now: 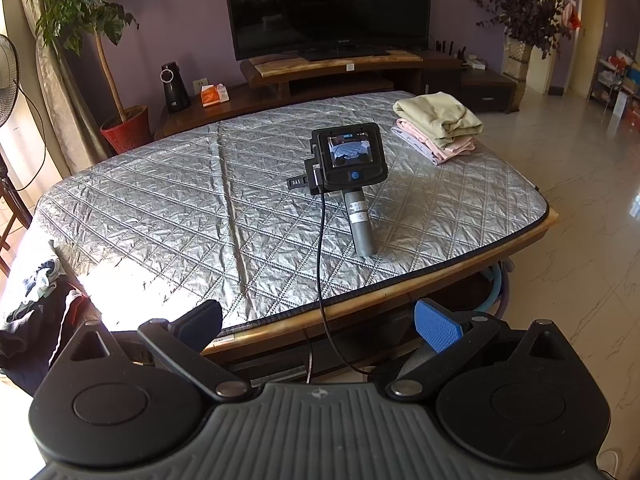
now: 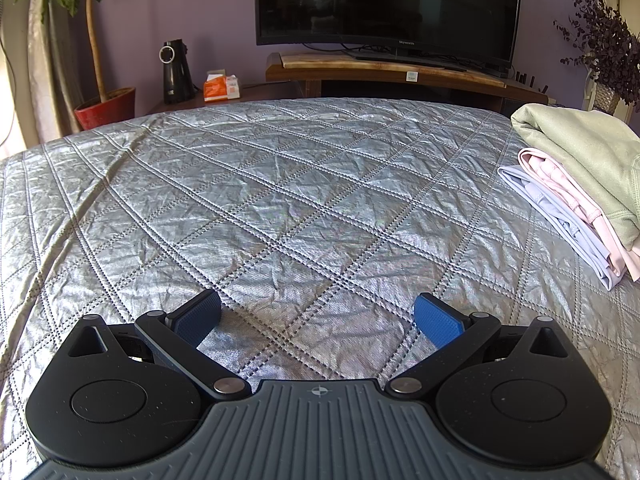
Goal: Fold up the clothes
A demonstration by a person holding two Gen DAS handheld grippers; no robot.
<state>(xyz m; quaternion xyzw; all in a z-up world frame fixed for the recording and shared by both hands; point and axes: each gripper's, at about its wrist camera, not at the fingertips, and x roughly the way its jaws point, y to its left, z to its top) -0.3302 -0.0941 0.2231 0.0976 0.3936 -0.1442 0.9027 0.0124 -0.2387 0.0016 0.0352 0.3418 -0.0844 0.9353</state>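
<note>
A folded stack lies at the far right of the silver quilted table cover: a pale green garment on top, then a pink one and a lilac one below. The right wrist view has the same stack, green over pink over lilac. My left gripper hangs open over the table's near edge, holding nothing. My right gripper is open and empty, low over the cover. Its back with a small screen and grey handle stands mid-table. A heap of loose clothes lies at the near left.
A black cable runs from the right gripper over the wooden table edge. Beyond the table are a TV on a low wooden stand, a plant in a red pot and a fan at far left. Tiled floor lies to the right.
</note>
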